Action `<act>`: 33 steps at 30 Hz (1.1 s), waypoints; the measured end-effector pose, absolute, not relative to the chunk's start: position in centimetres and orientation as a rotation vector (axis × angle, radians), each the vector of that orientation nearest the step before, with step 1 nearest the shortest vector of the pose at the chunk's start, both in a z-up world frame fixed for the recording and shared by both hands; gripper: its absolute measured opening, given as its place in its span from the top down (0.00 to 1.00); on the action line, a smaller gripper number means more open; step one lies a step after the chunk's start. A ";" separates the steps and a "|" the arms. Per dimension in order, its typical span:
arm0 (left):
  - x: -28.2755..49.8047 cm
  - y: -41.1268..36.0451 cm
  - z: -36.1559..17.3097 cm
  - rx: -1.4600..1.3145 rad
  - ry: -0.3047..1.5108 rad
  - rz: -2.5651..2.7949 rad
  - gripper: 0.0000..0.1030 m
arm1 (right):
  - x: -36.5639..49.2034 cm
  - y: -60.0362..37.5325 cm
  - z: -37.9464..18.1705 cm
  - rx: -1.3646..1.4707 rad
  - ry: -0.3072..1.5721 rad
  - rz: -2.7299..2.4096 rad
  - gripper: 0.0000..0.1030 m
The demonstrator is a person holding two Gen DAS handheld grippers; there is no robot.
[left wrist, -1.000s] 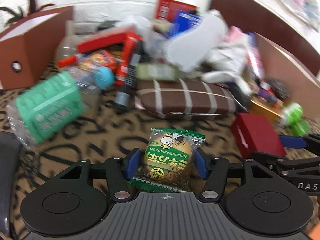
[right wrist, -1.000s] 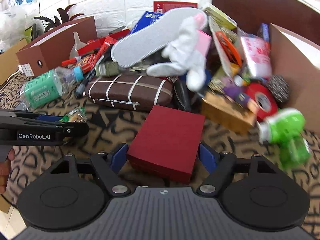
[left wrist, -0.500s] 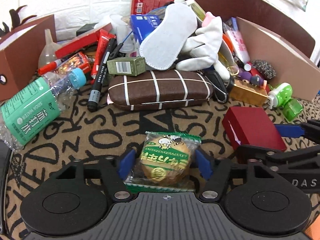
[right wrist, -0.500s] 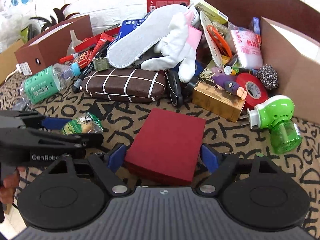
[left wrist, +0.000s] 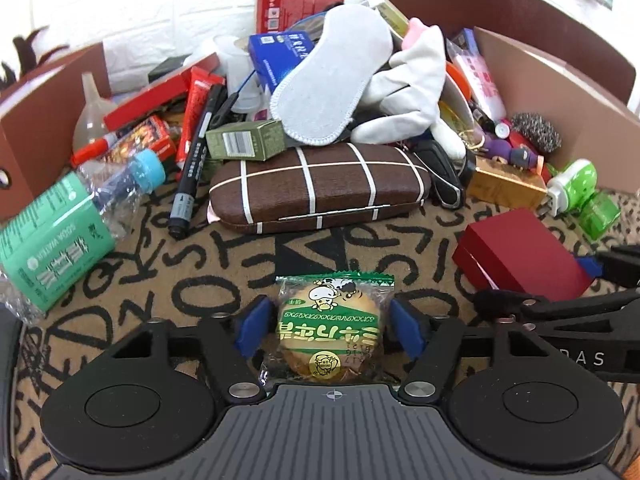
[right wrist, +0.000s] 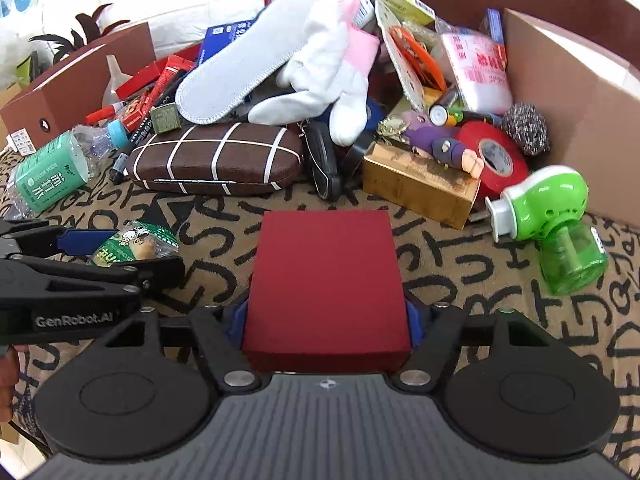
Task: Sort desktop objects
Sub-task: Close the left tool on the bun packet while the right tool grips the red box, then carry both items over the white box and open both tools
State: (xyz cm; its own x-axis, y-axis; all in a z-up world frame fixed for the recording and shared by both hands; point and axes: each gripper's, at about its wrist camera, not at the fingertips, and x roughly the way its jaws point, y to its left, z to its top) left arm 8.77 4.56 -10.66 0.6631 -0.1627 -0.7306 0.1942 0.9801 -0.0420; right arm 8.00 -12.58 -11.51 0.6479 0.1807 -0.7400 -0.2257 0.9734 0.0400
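My left gripper [left wrist: 330,322] has its blue pads on both sides of a green snack packet [left wrist: 330,328] low over the patterned mat; the pads look just at its edges. The packet also shows in the right wrist view [right wrist: 134,244] between the left gripper's fingers [right wrist: 92,240]. My right gripper [right wrist: 326,320] is shut on a dark red box [right wrist: 326,284], which also shows in the left wrist view [left wrist: 524,256]. A pile of objects lies beyond, fronted by a brown striped glasses case [left wrist: 320,184].
A green water bottle [left wrist: 60,232] lies at the left, a green plug-in device [right wrist: 548,220] at the right. Brown cardboard boxes [left wrist: 36,120] [right wrist: 576,100] flank the pile. A gold box [right wrist: 420,184], red tape roll [right wrist: 496,160] and black marker [left wrist: 196,160] lie nearby.
Both grippers have drawn back toward me with their objects. The red box now sits straighter and deeper between the right pads. The left pads seem slightly wider around the packet.
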 end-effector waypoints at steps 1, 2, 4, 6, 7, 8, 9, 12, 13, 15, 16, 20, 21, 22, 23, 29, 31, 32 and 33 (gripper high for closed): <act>8.8 4.6 -10.6 0.035 0.823 -0.194 0.44 | 7.9 -12.6 -11.5 -0.059 0.831 0.235 0.28; 8.9 4.7 -10.5 0.022 0.827 -0.195 0.44 | 7.9 -12.7 -11.6 -0.056 0.829 0.239 0.28; 9.0 4.8 -10.4 0.006 0.834 -0.192 0.45 | 7.9 -12.9 -11.6 -0.051 0.827 0.251 0.28; 8.8 4.7 -10.2 0.004 0.840 -0.192 0.47 | 7.8 -13.2 -11.5 -0.037 0.829 0.262 0.29; 8.7 4.6 -10.1 -0.003 0.843 -0.194 0.48 | 7.7 -13.4 -11.4 -0.024 0.831 0.271 0.29; 8.7 4.7 -9.9 -0.020 0.847 -0.199 0.48 | 7.6 -13.7 -11.3 -0.008 0.832 0.281 0.29; 8.6 4.6 -9.7 -0.041 0.850 -0.207 0.49 | 7.5 -14.0 -11.2 0.012 0.834 0.290 0.29; 8.2 4.0 -9.2 -0.074 0.850 -0.226 0.49 | 7.1 -14.9 -10.9 0.054 0.839 0.311 0.29; 8.2 3.7 -9.0 -0.076 0.848 -0.233 0.49 | 6.9 -15.2 -10.7 0.061 0.836 0.313 0.29; 8.2 2.9 -8.6 -0.085 0.848 -0.249 0.49 | 6.6 -15.9 -10.2 0.064 0.827 0.314 0.29; 8.2 2.4 -8.4 -0.092 0.851 -0.261 0.49 | 6.5 -16.3 -9.9 0.065 0.820 0.311 0.29; 8.6 0.0 -7.1 -0.106 0.832 -0.309 0.50 | 6.0 -18.3 -8.3 0.070 0.784 0.284 0.29; 8.7 -0.7 -6.7 -0.109 0.824 -0.326 0.50 | 5.9 -18.9 -7.9 0.069 0.773 0.273 0.29; 8.9 -1.3 -6.3 -0.116 0.818 -0.346 0.50 | 5.8 -19.5 -7.6 0.069 0.763 0.264 0.29; 9.0 -2.0 -5.8 -0.119 0.812 -0.366 0.49 | 5.7 -20.0 -7.2 0.069 0.753 0.257 0.29; 10.1 -6.7 -2.6 -0.096 0.739 -0.472 0.49 | 5.6 -23.1 -4.6 0.079 0.686 0.228 0.29; 10.7 -8.2 -1.4 -0.082 0.710 -0.489 0.48 | 5.8 -24.1 -3.6 0.074 0.654 0.211 0.29; 11.1 -9.0 -0.9 -0.080 0.696 -0.498 0.48 | 5.9 -24.6 -3.2 0.068 0.636 0.199 0.29; 11.5 -9.7 -0.3 -0.084 0.687 -0.507 0.48 | 6.1 -25.2 -2.7 0.066 0.621 0.187 0.29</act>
State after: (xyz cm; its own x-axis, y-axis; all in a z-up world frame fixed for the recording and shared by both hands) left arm 11.46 -9.68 -0.33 0.6573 -0.4739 -0.5860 0.4195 0.8760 -0.2378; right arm 6.08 -25.17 -2.68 0.7971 0.1938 -0.5719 -0.1544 0.9810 0.1172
